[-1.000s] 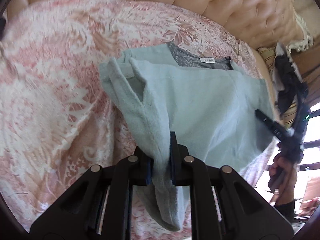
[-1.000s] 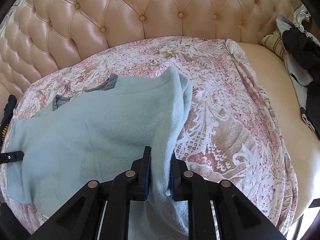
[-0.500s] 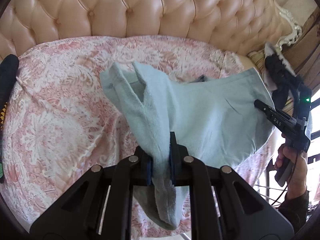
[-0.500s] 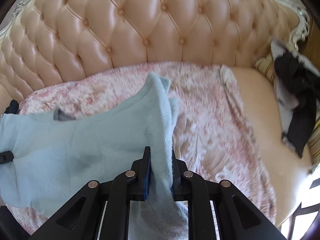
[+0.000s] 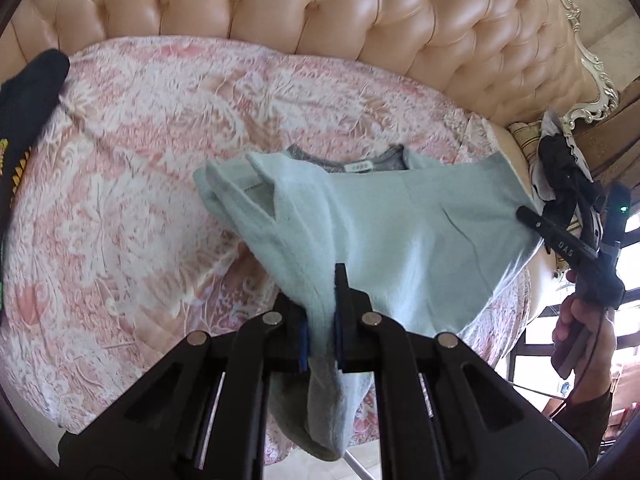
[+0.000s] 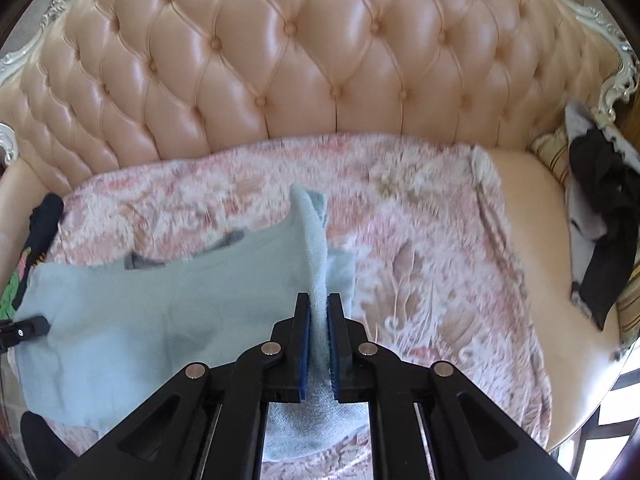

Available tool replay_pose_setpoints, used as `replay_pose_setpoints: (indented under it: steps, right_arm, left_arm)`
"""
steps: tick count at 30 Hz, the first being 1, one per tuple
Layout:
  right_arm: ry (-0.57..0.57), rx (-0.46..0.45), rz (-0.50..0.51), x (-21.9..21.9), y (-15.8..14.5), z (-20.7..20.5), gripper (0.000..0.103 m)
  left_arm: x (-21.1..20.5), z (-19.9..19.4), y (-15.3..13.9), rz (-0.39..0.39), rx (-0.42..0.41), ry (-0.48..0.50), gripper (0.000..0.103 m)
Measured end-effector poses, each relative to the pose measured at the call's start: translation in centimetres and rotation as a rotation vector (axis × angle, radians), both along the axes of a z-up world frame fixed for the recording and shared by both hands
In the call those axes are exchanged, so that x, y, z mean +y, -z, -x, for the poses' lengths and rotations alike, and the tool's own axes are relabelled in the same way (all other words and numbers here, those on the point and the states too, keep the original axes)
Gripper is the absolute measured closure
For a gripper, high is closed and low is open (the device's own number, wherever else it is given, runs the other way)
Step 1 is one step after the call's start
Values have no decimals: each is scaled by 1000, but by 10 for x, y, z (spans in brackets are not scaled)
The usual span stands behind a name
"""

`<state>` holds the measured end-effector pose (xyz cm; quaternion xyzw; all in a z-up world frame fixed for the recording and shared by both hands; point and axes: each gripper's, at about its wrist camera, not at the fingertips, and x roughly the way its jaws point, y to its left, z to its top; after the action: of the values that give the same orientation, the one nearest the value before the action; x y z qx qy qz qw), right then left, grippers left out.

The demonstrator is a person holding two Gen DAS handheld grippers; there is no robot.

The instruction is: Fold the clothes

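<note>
A tufted sofa (image 6: 320,60) under a pink throw (image 5: 132,184). Left tongs (image 5: 321,322) and right tongs (image 6: 319,344), both clamped on the blue top (image 5: 420,232), have lowered it toward 12 o'clock, collar down, ready to fold

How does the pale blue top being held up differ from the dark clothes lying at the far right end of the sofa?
The pale blue top is light, fuzzy and stretched out in the air; the dark clothes are black with some grey and lie crumpled in a heap. The top is pinched at two ends, by the left tool and the right tool; nothing holds the dark clothes. The top hangs over the pink patterned cover; the dark clothes sit beyond it. Both are garments on one sofa.
</note>
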<state>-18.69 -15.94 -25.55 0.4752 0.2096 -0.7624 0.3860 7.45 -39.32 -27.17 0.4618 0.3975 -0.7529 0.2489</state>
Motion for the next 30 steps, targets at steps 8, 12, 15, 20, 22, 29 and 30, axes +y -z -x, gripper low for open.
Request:
replay_pose_setpoints:
  steps: [8, 12, 15, 20, 22, 29, 30]
  right_arm:
    - [52, -132, 78, 32, 45, 32, 27]
    - [6, -184, 127, 40, 60, 41, 24]
    - [-66, -215, 127, 34, 71, 44, 24]
    - [-128, -285, 99, 18, 90, 54, 24]
    - [-148, -292, 66, 13, 96, 54, 24]
    - [-252, -330, 70, 2, 100, 43, 50]
    - [-238, -335, 78, 2, 100, 45, 50]
  left_arm:
    - [0, -2, 46, -23, -72, -3, 93]
    - [-1, -6, 62, -36, -95, -16, 93]
    - [0, -6, 68, -42, -99, -16, 93]
    - [2, -7, 69, -45, -92, -13, 93]
    - [1, -8, 69, -51, -82, -13, 93]
    - [0, -8, 68, -57, -69, -7, 93]
    - [-1, -9, 68, -60, -65, -8, 93]
